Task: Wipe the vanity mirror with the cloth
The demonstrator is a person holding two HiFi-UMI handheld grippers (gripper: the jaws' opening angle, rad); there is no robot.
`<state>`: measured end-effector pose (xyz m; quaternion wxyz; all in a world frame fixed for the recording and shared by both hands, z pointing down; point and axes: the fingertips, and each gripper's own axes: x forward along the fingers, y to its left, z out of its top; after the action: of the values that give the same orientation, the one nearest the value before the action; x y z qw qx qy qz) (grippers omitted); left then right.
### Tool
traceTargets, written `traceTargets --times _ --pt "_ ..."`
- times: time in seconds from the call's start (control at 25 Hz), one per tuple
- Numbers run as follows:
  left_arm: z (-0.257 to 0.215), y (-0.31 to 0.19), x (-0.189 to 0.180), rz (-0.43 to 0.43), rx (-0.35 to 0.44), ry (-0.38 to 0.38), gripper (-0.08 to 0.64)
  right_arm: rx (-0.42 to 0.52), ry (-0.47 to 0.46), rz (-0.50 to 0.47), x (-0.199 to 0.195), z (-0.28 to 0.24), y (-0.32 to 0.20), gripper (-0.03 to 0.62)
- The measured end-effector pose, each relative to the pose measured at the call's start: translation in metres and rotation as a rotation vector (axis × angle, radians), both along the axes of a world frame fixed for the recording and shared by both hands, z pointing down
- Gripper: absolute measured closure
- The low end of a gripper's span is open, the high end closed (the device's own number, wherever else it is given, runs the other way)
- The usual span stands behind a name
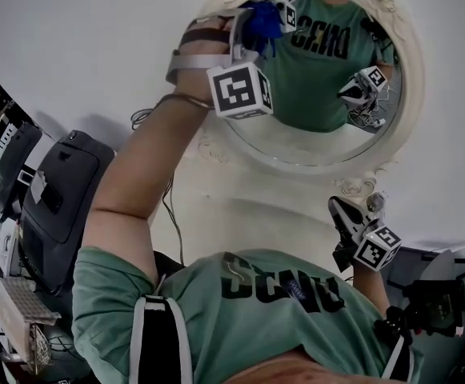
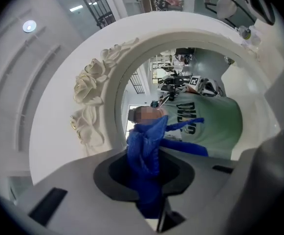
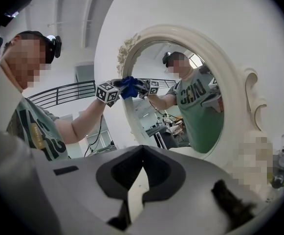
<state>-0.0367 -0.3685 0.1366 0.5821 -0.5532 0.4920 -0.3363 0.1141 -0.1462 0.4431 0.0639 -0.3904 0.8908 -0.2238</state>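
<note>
The oval vanity mirror stands in an ornate cream frame with carved roses. My left gripper is raised to the glass's upper left and is shut on a bunched blue cloth, which touches the mirror near the frame. In the left gripper view the cloth fills the space between the jaws. My right gripper hangs low beside the mirror's foot, jaws shut with nothing in them. The right gripper view shows the cloth against the mirror.
Black cases and boxes crowd the left. A cable hangs under the left arm. A dark device sits at the lower right. A small bottle stands by the mirror's foot. White wall surrounds the mirror.
</note>
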Motion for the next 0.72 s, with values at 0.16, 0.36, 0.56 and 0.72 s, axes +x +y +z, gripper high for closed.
traceTargets --times 0.16,0.36,0.56,0.72 --pt "0.009 0.005 -0.003 0.03 -0.011 0.055 0.48 -0.017 -0.001 -0.005 -0.003 0.004 0.001 0.584" --pt "0.094 0.009 -0.003 0.043 -0.096 -0.001 0.48 -0.033 0.011 -0.019 -0.01 0.004 0.0 0.584" --pt "0.225 0.02 0.007 0.06 -0.276 -0.123 0.474 -0.041 0.023 -0.031 -0.015 0.003 -0.001 0.584" --pt "0.344 0.03 0.013 0.082 -0.487 -0.217 0.474 -0.052 0.035 -0.042 -0.02 0.004 0.0 0.584"
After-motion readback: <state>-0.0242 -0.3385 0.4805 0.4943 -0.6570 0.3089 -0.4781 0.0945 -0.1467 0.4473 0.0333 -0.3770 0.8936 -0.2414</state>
